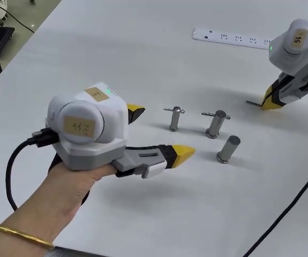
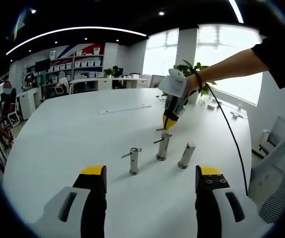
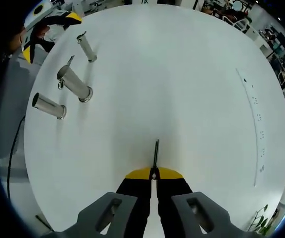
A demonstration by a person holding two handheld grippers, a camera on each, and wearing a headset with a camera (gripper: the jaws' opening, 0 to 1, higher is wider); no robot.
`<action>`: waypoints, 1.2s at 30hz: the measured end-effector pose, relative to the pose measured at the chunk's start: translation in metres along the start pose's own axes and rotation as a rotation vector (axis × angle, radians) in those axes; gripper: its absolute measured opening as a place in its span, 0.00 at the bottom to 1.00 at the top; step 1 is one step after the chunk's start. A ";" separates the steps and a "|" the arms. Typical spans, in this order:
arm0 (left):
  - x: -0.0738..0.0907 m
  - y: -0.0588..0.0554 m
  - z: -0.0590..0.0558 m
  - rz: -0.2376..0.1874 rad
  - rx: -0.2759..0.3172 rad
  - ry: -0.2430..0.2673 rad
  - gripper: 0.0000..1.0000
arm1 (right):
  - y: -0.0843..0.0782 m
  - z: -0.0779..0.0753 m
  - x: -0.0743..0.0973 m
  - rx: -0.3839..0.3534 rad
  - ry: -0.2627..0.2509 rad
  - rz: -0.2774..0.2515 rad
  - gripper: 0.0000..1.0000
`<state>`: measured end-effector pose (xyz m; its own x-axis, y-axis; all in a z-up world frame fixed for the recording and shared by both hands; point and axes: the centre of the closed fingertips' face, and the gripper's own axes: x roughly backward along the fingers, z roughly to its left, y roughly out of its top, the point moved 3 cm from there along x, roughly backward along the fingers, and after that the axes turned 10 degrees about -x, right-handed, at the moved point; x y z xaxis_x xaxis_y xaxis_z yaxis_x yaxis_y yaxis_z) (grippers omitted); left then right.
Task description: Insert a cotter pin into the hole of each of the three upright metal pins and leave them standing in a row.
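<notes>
head view: right gripper (image 1: 268, 101) clamped on cotter pin (image 1: 254, 103), likely kept for bare pin (image 1: 228, 149); fitted pins (image 1: 175, 119) just beside it; power strip (image 1: 231, 38) well apart | left gripper view: left gripper (image 2: 152, 176) jaws apart, idle, facing the three | right gripper view: cotter pin juts from closed jaws, path to bare pin looks open

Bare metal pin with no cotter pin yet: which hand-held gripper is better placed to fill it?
Right. The right hand-held gripper is shut on a cotter pin; the left hand-held gripper is open and empty, though nearer the bare metal pin.
</notes>
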<state>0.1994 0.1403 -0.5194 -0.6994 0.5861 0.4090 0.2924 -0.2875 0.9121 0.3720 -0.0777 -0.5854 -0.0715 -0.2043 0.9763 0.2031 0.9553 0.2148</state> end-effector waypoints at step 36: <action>0.008 0.012 -0.019 -0.017 0.038 -0.082 0.58 | 0.032 0.078 0.077 0.171 -0.150 -0.134 0.00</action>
<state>0.1845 0.1273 -0.5059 -0.6494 0.6508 0.3934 0.3067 -0.2492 0.9186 0.2973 -0.0461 -0.5052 -0.2329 -0.3094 0.9220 0.0153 0.9468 0.3215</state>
